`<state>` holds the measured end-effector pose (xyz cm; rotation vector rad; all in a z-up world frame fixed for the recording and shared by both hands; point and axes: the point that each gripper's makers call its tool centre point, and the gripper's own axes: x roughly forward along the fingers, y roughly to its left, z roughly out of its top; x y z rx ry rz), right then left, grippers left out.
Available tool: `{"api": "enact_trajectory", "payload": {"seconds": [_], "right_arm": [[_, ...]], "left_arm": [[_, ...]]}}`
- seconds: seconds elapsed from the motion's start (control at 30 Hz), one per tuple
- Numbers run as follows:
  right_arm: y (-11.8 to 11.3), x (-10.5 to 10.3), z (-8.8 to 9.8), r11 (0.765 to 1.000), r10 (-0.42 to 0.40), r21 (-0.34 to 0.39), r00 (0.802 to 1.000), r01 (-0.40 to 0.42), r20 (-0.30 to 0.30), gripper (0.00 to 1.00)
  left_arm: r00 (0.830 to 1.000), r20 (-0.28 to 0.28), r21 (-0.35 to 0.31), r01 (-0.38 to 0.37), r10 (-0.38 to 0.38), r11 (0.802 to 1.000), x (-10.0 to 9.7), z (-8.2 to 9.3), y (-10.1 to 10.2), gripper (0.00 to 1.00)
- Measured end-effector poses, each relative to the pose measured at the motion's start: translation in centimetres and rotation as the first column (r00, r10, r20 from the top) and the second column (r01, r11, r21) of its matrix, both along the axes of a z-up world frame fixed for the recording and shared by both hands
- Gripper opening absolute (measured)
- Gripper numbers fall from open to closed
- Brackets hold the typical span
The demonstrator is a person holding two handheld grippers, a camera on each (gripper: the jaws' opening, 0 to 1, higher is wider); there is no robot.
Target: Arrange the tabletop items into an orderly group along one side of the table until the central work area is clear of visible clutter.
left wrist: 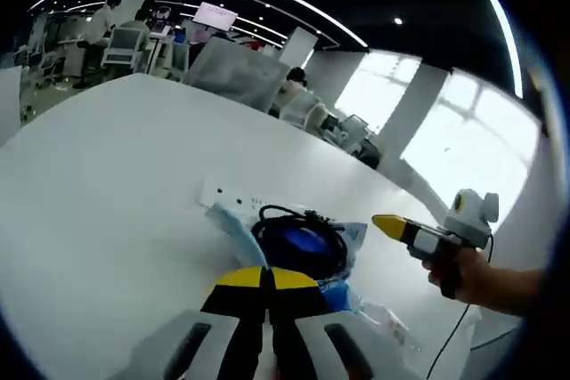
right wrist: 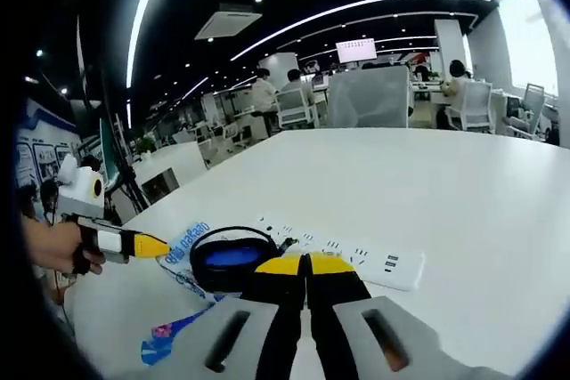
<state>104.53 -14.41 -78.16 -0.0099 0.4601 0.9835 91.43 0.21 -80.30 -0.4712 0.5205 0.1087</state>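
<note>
Your left hand-held gripper [left wrist: 267, 278] and right hand-held gripper [right wrist: 307, 265] both show yellow tips on black. The counter [right wrist: 463, 193] is white, as is the power strip [right wrist: 356, 254]; the coiled cable [right wrist: 233, 239] is black around blue, on blue-printed packets [right wrist: 183, 242].

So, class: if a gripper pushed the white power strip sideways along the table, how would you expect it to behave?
The power strip looks like a long rigid bar lying flat, so it would probably slide rather than roll or tip. Pushed near one end, it would likely pivot. The black coiled cable beside it may be its cord, though I cannot tell; if so, it could drag.
</note>
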Motion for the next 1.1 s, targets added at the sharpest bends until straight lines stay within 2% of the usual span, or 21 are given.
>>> {"api": "enact_trajectory", "payload": {"seconds": [0.03, 0.07, 0.13, 0.2, 0.3, 0.43, 0.5, 0.57, 0.8, 1.0, 1.1], "right_arm": [[-0.3, 0.0, 0.2, 1.0, -0.005, 0.002, 1.0, 0.005, 0.007, 0.0], [-0.6, 0.0, 0.2, 1.0, -0.012, 0.002, 1.0, 0.012, 0.011, 0.0], [-1.0, -0.2, 0.0, 1.0, -0.019, -0.008, 1.0, 0.02, 0.015, 0.0], [-1.4, -0.2, -0.1, 1.0, -0.024, -0.013, 1.0, 0.024, 0.014, 0.0], [-2.2, -0.4, -0.5, 0.999, -0.044, -0.013, 0.999, 0.044, -0.004, 0.0], [-3.1, -1.1, -1.2, 0.999, -0.047, -0.026, 0.999, 0.047, -0.021, 0.0], [-3.4, -1.4, -1.5, 0.998, -0.057, -0.026, 0.998, 0.056, -0.029, 0.0], [-3.8, -1.9, -2.1, 0.997, -0.078, -0.023, 0.994, 0.076, -0.071, 0.0], [-4.9, -3.8, -2.8, 0.997, -0.071, -0.023, 0.994, 0.069, -0.078, 0.0], [-5.7, -5.7, -2.1, 0.998, -0.06, -0.002, 0.995, 0.06, -0.079, 0.12], [-6.1, -6.7, -2.0, 0.999, -0.048, -0.01, 0.996, 0.047, -0.078, 0.18]], "left_arm": [[1.0, -0.005, 0.031, 0.031, -0.031, 0.999, 0.6, 0.0, -0.2, 0.0], [1.0, 0.002, 0.042, 0.023, -0.024, 0.999, 1.0, 0.1, 0.0, 0.0], [0.999, -0.024, 0.015, 0.023, -0.023, 1.0, 1.5, -0.4, -0.2, 0.0], [0.999, -0.027, 0.017, 0.031, -0.031, 0.999, 1.8, -0.7, -0.2, 0.0], [0.998, -0.032, 0.028, 0.056, -0.055, 0.998, 2.8, -1.1, -0.1, 0.0], [0.993, -0.058, 0.078, 0.103, -0.098, 0.992, 3.5, -1.7, 0.3, 0.0], [0.993, -0.074, 0.083, 0.102, -0.096, 0.991, 3.7, -2.1, 0.7, 0.0], [0.991, -0.09, 0.086, 0.111, -0.103, 0.99, 3.9, -2.7, 1.1, 0.0], [0.986, -0.11, 0.13, 0.142, -0.128, 0.981, 4.1, -3.7, 2.0, 0.0], [0.981, -0.114, 0.155, 0.173, -0.157, 0.973, 4.3, -4.5, 2.4, 0.01], [0.979, -0.109, 0.149, 0.188, -0.173, 0.971, 4.2, -4.7, 2.6, 0.06]]}}
